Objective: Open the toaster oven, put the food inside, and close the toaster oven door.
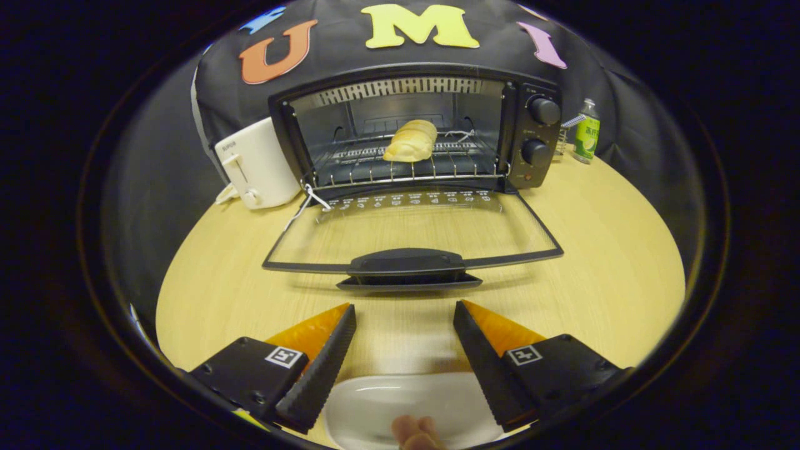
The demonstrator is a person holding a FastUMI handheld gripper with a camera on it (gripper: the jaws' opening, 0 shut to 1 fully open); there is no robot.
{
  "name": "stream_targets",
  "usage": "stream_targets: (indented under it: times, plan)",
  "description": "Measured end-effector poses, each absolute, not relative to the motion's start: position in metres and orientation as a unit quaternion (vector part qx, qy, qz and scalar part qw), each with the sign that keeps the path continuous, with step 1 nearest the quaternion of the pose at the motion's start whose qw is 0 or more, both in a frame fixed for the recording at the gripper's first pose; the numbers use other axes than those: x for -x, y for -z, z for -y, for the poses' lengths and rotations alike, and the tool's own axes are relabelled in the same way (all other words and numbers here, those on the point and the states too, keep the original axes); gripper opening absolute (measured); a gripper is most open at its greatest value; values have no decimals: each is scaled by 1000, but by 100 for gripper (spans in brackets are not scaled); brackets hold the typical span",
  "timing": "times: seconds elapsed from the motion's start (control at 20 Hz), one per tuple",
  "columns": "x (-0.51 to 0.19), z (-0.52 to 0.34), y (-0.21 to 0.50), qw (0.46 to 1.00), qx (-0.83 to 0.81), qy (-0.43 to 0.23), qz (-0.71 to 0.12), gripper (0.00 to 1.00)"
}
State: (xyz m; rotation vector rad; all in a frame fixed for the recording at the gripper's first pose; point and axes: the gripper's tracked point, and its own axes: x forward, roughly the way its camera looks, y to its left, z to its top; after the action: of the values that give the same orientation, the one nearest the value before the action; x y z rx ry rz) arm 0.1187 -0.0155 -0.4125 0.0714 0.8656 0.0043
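- We count one gripper (405, 306), its two fingers spread wide apart and holding nothing; they hang over the wooden table (612, 250).
- We see one toaster oven (415, 131) beyond the fingers, its glass door (412, 228) dropped fully open and lying flat, the one door handle (406, 261) just ahead of the fingertips.
- One piece of food, a pale bread roll (411, 140), sits on the wire rack (406, 167) inside the oven.
- Two knobs (544, 111) sit one above the other on the oven's right panel.
- One white plate (400, 406) lies below and between the fingers, with a fingertip (415, 432) at its near rim.
- One white toaster (256, 165) stands just left of the oven.
- One green bottle (587, 132) stands to the oven's right.
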Motion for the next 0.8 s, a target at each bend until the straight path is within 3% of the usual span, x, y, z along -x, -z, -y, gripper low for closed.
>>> stream_targets:
  times: [0.8]
  plan:
    - [-120,20,391,921,-3,18,-389,100]
